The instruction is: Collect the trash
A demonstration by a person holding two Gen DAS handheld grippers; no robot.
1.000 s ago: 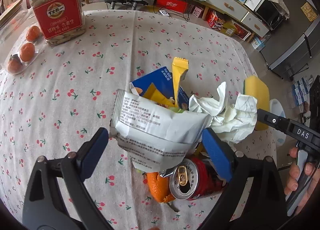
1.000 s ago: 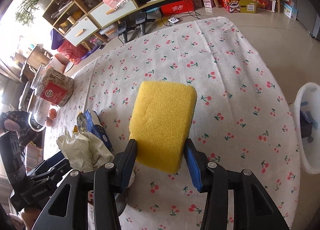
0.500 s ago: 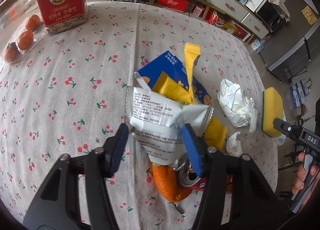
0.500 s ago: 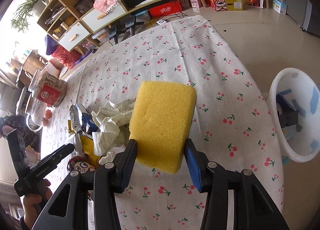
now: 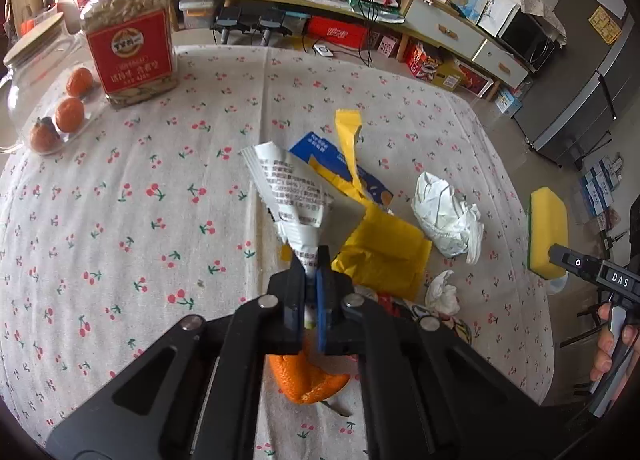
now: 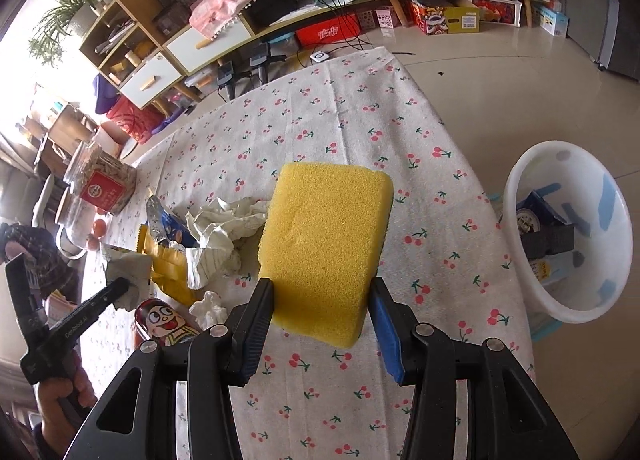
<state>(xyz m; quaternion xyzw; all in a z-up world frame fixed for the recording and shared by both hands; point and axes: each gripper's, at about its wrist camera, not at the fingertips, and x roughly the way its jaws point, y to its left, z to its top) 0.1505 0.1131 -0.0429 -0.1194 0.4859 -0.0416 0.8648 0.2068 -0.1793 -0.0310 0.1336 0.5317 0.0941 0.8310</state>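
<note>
White printed wrapper (image 5: 292,195) pinched at its lower corner in left gripper (image 5: 311,280), jaws just closed, long axis rising away from pads | right gripper (image 6: 320,308) clamped on sponge (image 6: 326,244) | bin (image 6: 520,187) right of table, nearer right hand.

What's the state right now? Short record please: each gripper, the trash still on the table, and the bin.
left gripper: jaws just closed, pinching the white printed wrapper
right gripper: clamped on the yellow sponge
trash left on table: crumpled paper, yellow packet, blue packet, orange peel, red can
bin: white bucket on the floor beside the table, already holding some packaging
</note>
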